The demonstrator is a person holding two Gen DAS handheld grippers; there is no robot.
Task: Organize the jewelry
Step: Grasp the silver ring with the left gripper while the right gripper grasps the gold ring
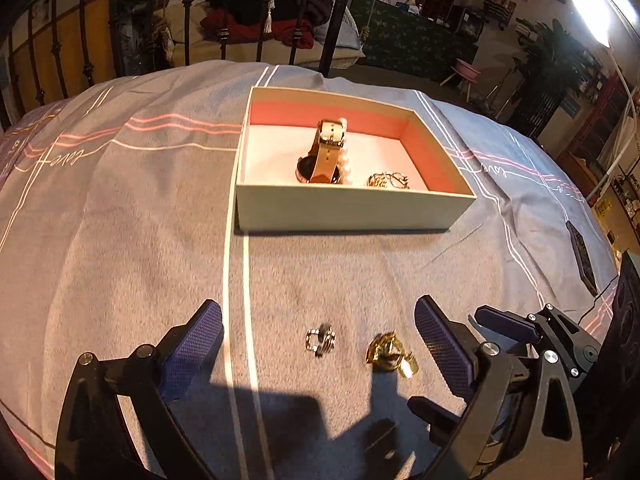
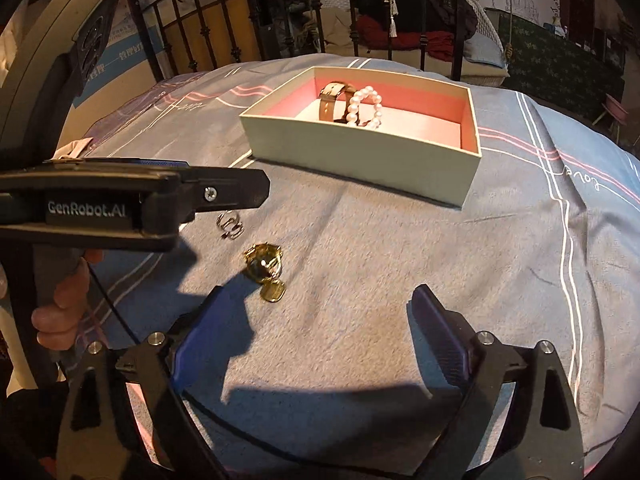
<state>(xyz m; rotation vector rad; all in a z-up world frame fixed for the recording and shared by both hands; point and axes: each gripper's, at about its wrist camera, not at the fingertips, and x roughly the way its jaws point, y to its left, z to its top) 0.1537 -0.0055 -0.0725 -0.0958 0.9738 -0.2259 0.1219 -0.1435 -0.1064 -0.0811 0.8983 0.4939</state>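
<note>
Grey bedspread [image 1: 120, 208]: silver ring [image 1: 320, 340] and gold jewelry piece [image 1: 390, 354] are laid side by side, outside the box.
Box [image 1: 352, 210]: watch [image 1: 326, 152], pearl bracelet [image 2: 366, 106] and gold chain [image 1: 388, 180] are contained.
Left gripper [image 1: 318, 340]: spread wide, ring framed between fingers.
Right gripper [image 2: 316, 320]: spread, nothing held.

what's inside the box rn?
Inside the box: a tan-strap watch, a pearl bracelet beside it, and a gold chain piece. The near wall hides the floor's front edge.
</note>
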